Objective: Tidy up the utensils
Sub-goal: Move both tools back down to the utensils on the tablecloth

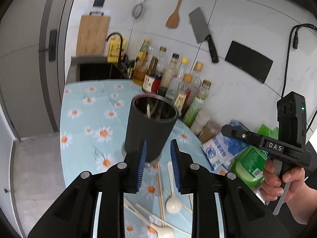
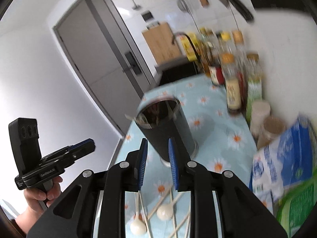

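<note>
A dark round utensil holder [image 1: 150,127] stands on the daisy-print cloth [image 1: 85,119] with a few utensils inside. My left gripper [image 1: 158,144] hovers just in front of its base, open, with nothing between the blue pads [image 1: 141,164]. Under it lie white spoons [image 1: 173,204] and wooden chopsticks [image 1: 160,186], loose and crossed. The right gripper [image 1: 225,129] shows at the right, held by a hand. In the right wrist view, my right gripper [image 2: 157,144] is open and empty before the holder [image 2: 166,127], above spoons [image 2: 164,212] and chopsticks [image 2: 158,204]. The left gripper [image 2: 89,145] is at the far left.
Several condiment bottles [image 1: 174,79] and jars line the wall behind the holder. Blue and green bags [image 1: 237,154] crowd the right side. A black sink [image 1: 95,71] and a cutting board [image 1: 92,35] are at the far end. A cleaver [image 1: 202,31] and a wooden spatula [image 1: 175,13] hang on the wall.
</note>
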Action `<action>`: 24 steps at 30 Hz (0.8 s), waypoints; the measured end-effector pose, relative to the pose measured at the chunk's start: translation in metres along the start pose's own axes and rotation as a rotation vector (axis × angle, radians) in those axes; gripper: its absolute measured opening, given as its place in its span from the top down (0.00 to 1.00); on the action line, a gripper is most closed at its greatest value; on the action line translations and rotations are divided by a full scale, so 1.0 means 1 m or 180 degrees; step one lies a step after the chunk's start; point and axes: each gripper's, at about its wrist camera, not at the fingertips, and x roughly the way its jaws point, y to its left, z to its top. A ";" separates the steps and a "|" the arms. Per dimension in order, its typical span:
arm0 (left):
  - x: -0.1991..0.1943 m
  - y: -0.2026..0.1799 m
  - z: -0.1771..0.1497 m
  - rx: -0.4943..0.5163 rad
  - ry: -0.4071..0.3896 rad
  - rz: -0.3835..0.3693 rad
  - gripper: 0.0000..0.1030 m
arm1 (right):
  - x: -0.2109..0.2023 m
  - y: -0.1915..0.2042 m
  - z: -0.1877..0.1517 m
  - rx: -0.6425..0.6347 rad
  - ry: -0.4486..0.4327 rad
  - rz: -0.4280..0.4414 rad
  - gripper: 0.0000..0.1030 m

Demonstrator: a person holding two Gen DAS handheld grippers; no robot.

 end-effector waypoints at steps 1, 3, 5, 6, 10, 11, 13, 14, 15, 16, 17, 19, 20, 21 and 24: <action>0.001 0.001 -0.004 -0.0022 0.0037 0.0002 0.76 | 0.002 -0.004 -0.003 0.0057 0.0089 -0.0010 0.77; 0.004 0.003 -0.015 -0.0079 0.0124 0.0031 0.76 | 0.006 -0.013 -0.011 0.0198 0.0235 -0.0049 0.77; 0.009 0.008 -0.026 -0.0184 0.0238 0.0024 0.76 | 0.013 -0.021 -0.017 0.0340 0.0420 -0.0106 0.77; 0.011 0.009 -0.031 -0.0214 0.0280 0.0039 0.76 | 0.019 -0.027 -0.023 0.0463 0.0564 -0.0126 0.77; 0.019 0.016 -0.054 -0.0345 0.0475 0.0033 0.71 | 0.036 -0.045 -0.038 0.0817 0.0947 -0.0170 0.77; 0.020 0.017 -0.059 -0.0389 0.0508 0.0026 0.70 | 0.039 -0.049 -0.040 0.0881 0.1000 -0.0205 0.77; 0.022 0.020 -0.069 -0.0448 0.0553 0.0036 0.70 | 0.048 -0.057 -0.046 0.1051 0.1145 -0.0213 0.77; 0.022 0.022 -0.075 -0.0487 0.0571 0.0034 0.70 | 0.053 -0.061 -0.049 0.1118 0.1239 -0.0245 0.77; 0.023 0.023 -0.078 -0.0515 0.0578 0.0030 0.70 | 0.058 -0.063 -0.050 0.1163 0.1295 -0.0270 0.77; 0.023 0.025 -0.084 -0.0571 0.0592 0.0026 0.70 | 0.061 -0.065 -0.054 0.1220 0.1349 -0.0275 0.77; 0.024 0.027 -0.087 -0.0606 0.0604 0.0023 0.70 | 0.065 -0.067 -0.057 0.1264 0.1422 -0.0277 0.77; 0.026 0.031 -0.096 -0.0705 0.0645 -0.0015 0.70 | 0.073 -0.069 -0.061 0.1329 0.1528 -0.0331 0.77; 0.026 0.032 -0.100 -0.0743 0.0667 -0.0024 0.70 | 0.077 -0.071 -0.064 0.1381 0.1591 -0.0350 0.77; 0.027 0.033 -0.104 -0.0770 0.0691 -0.0022 0.70 | 0.081 -0.073 -0.064 0.1409 0.1635 -0.0376 0.77; 0.029 0.039 -0.117 -0.0917 0.0777 -0.0034 0.70 | 0.090 -0.076 -0.068 0.1518 0.1780 -0.0506 0.77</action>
